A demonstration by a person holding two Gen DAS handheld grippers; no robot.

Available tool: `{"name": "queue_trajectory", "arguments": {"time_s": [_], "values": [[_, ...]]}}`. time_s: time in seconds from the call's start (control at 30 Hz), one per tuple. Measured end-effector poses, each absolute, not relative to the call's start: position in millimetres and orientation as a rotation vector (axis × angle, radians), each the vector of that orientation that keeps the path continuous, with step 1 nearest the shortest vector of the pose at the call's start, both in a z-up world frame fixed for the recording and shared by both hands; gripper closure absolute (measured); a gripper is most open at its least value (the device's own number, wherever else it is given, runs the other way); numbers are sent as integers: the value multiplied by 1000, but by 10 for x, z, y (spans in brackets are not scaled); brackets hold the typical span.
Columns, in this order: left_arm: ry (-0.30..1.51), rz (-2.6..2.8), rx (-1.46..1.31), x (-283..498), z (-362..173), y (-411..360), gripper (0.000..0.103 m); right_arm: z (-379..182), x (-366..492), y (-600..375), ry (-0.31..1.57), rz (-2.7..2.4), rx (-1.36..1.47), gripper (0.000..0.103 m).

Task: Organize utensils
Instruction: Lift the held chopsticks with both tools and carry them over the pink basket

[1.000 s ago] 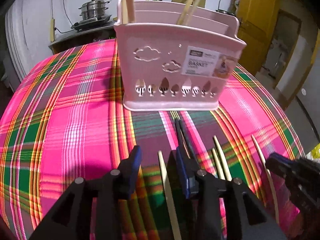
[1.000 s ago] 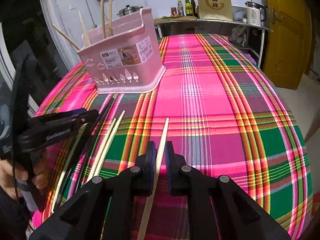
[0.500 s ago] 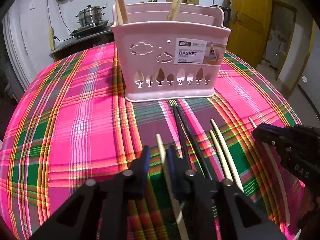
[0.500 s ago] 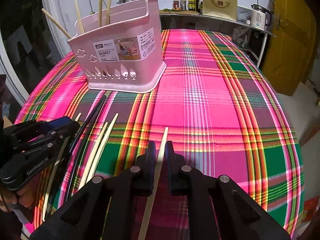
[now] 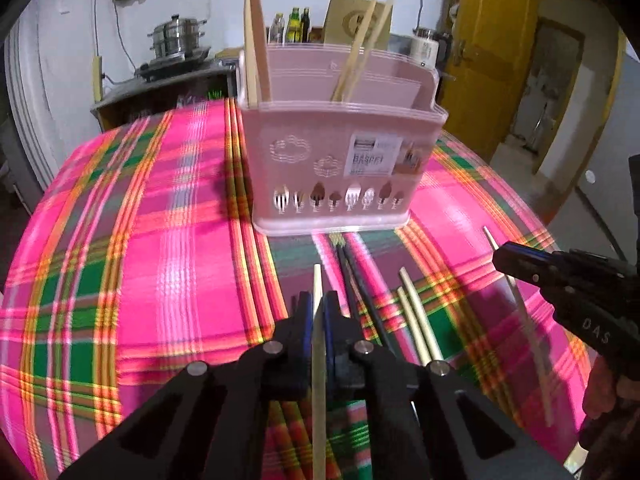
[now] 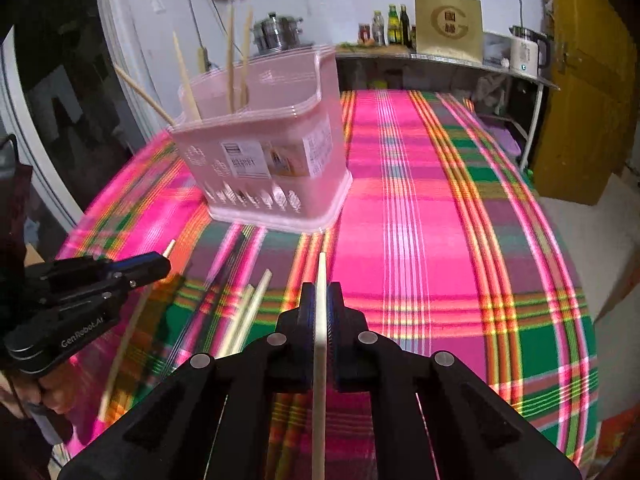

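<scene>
Between the blue pads of the left gripper (image 5: pixel 317 312) a pale chopstick (image 5: pixel 318 360) is clamped; it runs lengthwise through the jaws, its tip projecting a little ahead of them and its rear end cut off by the lower frame edge. The right gripper (image 6: pixel 321 308) is closed in the same way on a second pale stick (image 6: pixel 320 344), tip ahead of the pads, rear end likewise cut off. Both sets of jaws stand nearly shut, with only the stick's thickness between the pads. Whether either stick still touches the plaid cloth (image 5: pixel 160 240) cannot be told. Just right of the left gripper a black pair (image 5: pixel 360 280) lies on the cloth, pointing at the basket (image 5: pixel 340 160); beside it lies a pale pair (image 5: pixel 416 320), partly hidden behind the gripper body. The same pale pair (image 6: pixel 248 316) lies between the two grippers in the right view. The pink basket stands on the cloth ahead of both grippers, apart from them, with several sticks (image 5: pixel 360 44) upright or leaning inside; which compartments they occupy is not clear. Both views are motion-blurred, so the basket label is hard to read. In each view the other gripper enters from the side, holding its stick. A shelf with bottles (image 6: pixel 394 24) and a pot (image 5: pixel 176 36) stand behind the table.
</scene>
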State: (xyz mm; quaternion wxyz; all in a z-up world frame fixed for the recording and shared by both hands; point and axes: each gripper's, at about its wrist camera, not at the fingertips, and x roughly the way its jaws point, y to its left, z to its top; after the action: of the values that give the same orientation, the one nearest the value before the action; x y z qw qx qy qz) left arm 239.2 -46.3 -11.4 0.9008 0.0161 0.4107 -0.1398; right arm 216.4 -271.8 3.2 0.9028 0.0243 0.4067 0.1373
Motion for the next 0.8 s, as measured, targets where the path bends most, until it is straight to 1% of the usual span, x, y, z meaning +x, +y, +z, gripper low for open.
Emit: {"name": "queue_trajectory", "arguments": {"time_s": [0.4, 0.8], "values": [[699, -330, -16, 2160, 626, -250, 97, 765, 1938, -2769, 654, 327, 96, 98], [625, -369, -16, 1949, 969, -228, 97, 1021, 1791, -2741, 586, 348, 85, 98]]}}
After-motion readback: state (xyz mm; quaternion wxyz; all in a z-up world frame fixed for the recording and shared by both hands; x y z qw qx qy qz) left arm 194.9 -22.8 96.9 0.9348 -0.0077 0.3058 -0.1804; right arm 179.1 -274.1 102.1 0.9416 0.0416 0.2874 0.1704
